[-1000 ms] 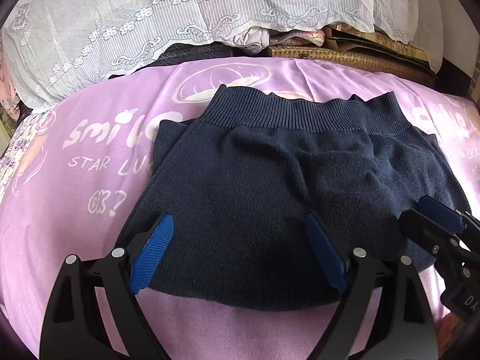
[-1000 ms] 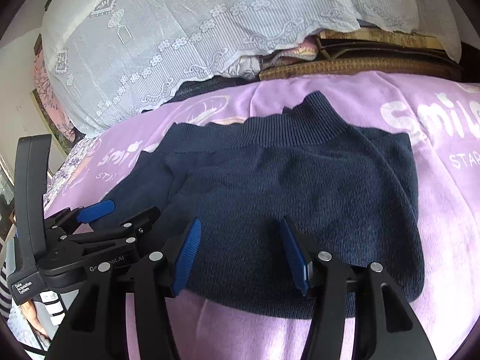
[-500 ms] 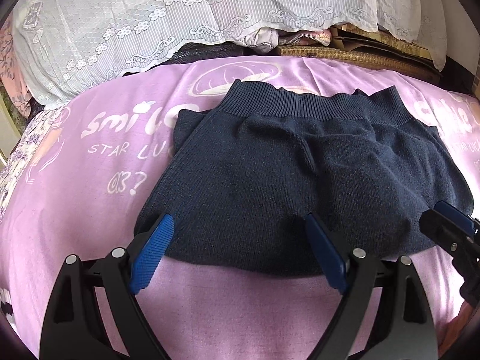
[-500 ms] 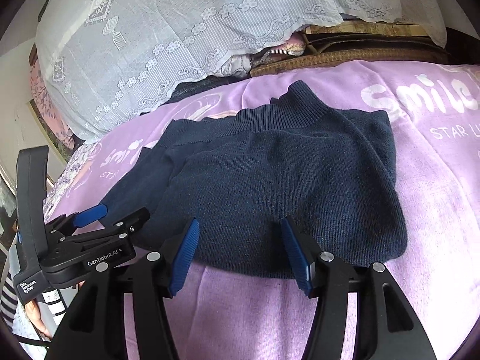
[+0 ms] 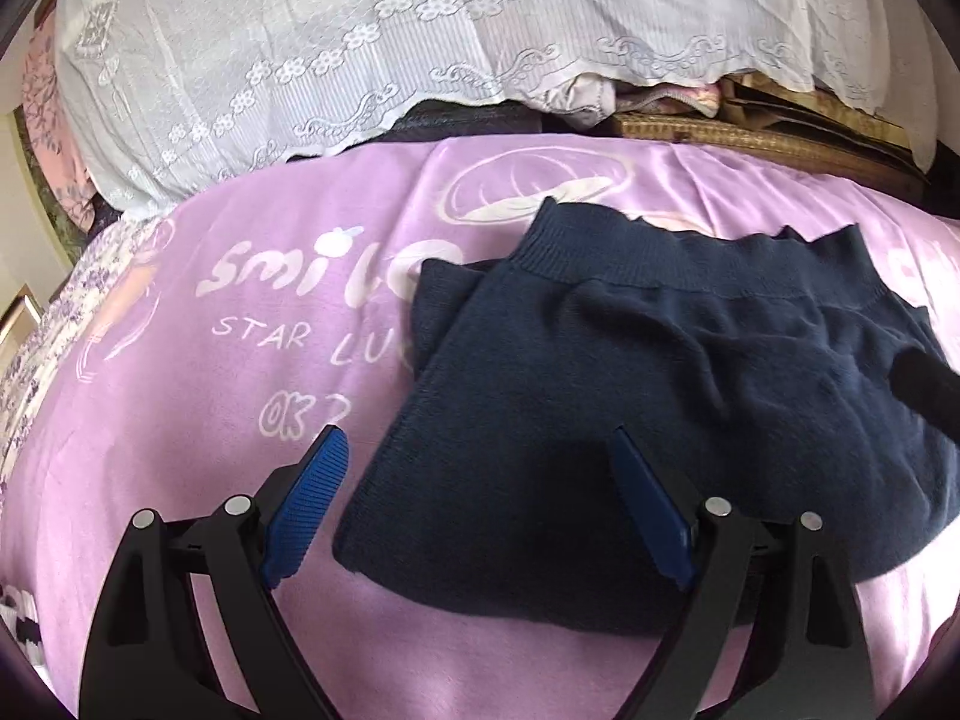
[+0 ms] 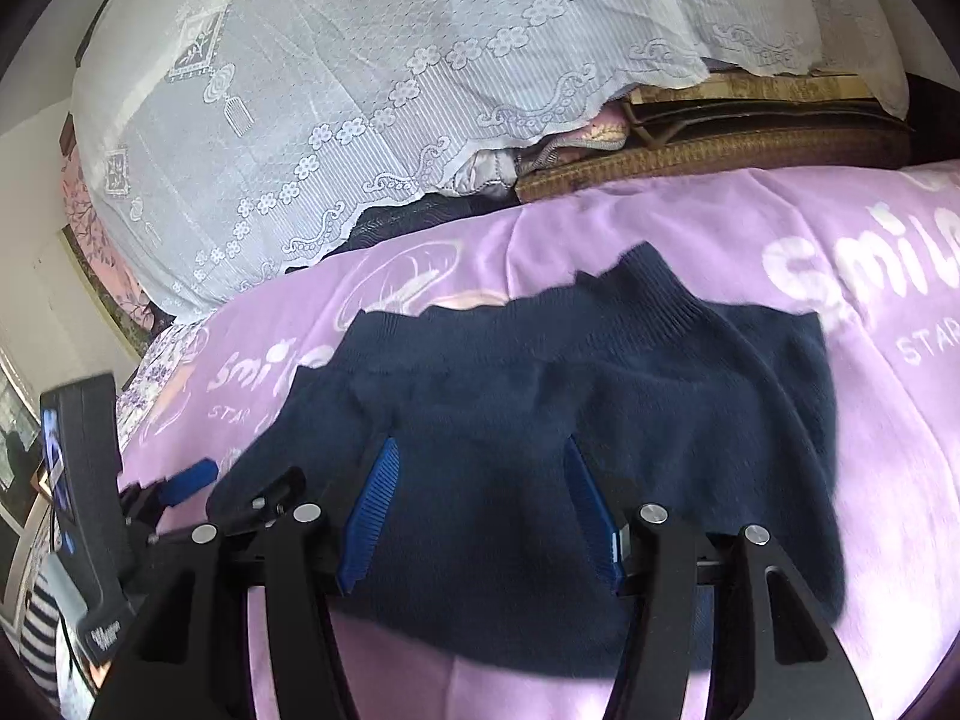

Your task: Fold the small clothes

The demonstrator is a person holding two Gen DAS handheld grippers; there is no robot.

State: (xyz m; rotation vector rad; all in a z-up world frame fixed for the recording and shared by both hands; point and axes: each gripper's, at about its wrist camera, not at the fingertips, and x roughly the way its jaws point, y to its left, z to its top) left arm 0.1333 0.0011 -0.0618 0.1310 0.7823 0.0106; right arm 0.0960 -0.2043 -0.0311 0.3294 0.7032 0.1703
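A small navy knit garment (image 5: pixel 648 396) lies folded flat on a purple blanket (image 5: pixel 180 420), its ribbed band at the far side. It also shows in the right wrist view (image 6: pixel 570 420). My left gripper (image 5: pixel 480 504) is open and empty, hovering at the garment's near left corner. My right gripper (image 6: pixel 480 510) is open and empty over the garment's near edge. The left gripper also shows at the left of the right wrist view (image 6: pixel 234 480). A dark blur at the right of the left wrist view (image 5: pixel 924 384) is the right gripper.
The purple blanket (image 6: pixel 870 300) has white "smile" lettering. A white lace cloth (image 5: pixel 360 48) covers a pile at the back. A woven mat (image 6: pixel 720 150) and folded fabrics lie under it. A person's striped sleeve (image 6: pixel 36 630) shows at far left.
Both grippers have drawn back and shifted left, so the garment now sits further right in the left wrist view. Both stay open. The garment has not moved.
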